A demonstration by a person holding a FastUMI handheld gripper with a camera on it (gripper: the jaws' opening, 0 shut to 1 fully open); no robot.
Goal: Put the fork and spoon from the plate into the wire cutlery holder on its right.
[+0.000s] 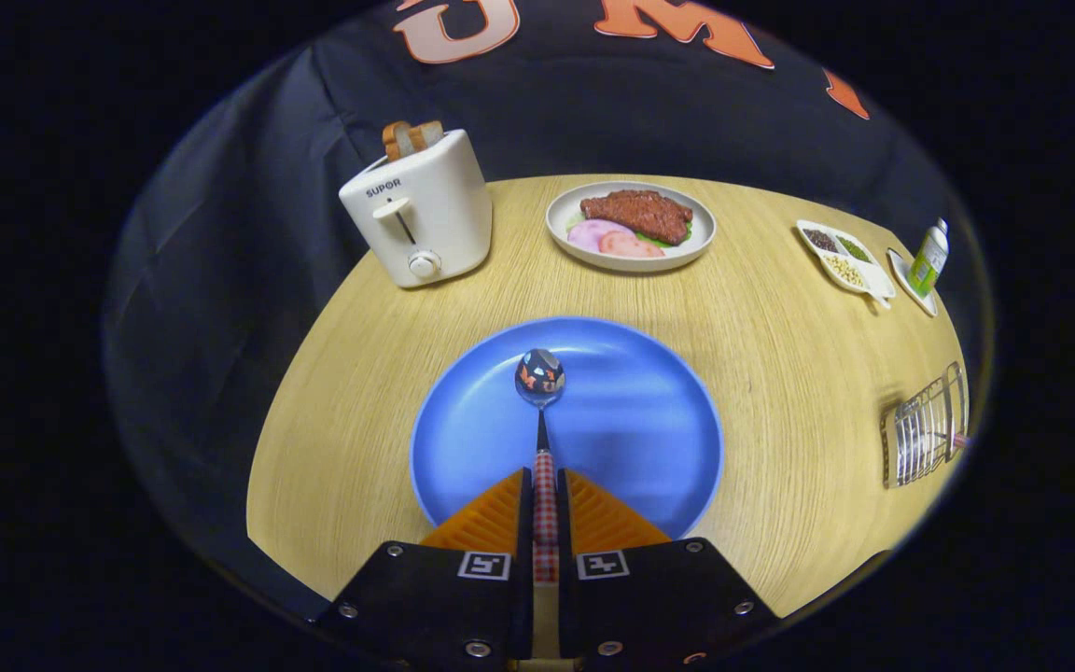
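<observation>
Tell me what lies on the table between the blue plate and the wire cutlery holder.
Nothing: in the gripper view, bare wooden table separates blue plate from wire cutlery holder.

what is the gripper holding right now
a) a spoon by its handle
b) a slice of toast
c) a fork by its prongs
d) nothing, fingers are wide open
a: the gripper has both fingers closed on the checked handle of the spoon, whose bowl sticks out ahead of the fingers over the blue plate.
</observation>
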